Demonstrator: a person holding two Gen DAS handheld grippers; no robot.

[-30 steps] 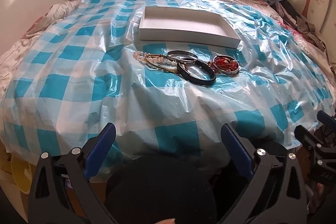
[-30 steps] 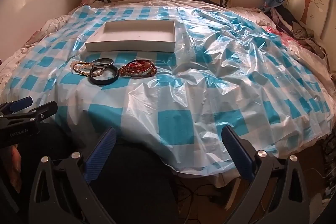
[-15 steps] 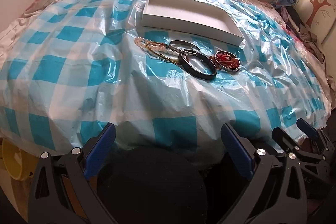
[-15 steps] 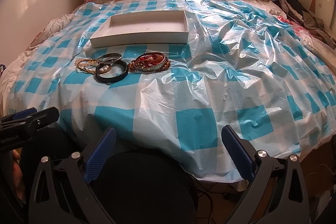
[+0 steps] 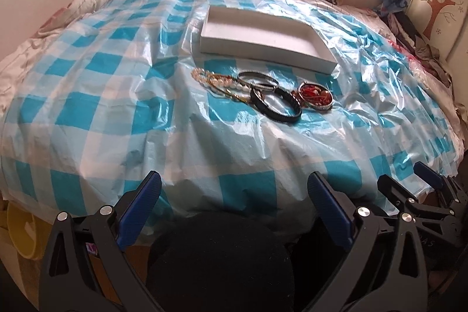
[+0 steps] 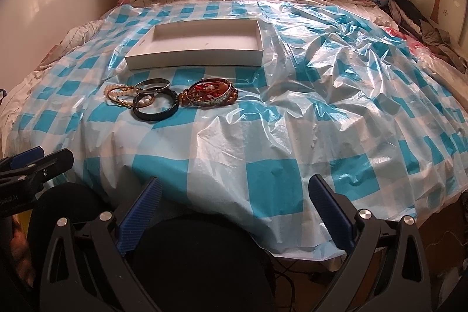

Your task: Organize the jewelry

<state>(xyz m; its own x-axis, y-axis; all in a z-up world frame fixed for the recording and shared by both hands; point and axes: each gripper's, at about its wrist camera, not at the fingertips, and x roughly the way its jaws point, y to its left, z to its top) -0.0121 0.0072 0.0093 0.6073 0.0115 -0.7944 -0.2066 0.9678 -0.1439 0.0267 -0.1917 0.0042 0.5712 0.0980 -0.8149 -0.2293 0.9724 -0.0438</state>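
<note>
White box (image 6: 201, 44) empty, bracelets (image 6: 169, 97) heaped just before it, well ahead of left gripper (image 5: 234, 206) and right gripper (image 6: 234, 208), both spread apart, holding nothing; sorting not begun.

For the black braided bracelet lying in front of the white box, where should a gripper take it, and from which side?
Take the black braided bracelet at its near arc, coming down from above on the bed-edge side with one finger inside the loop. It lies flat; its far side crosses the pearl strand and silver bangle.

Bracelets (image 6: 169, 97) lie clustered on the checkered sheet, just before the empty white box (image 6: 201, 44).
</note>
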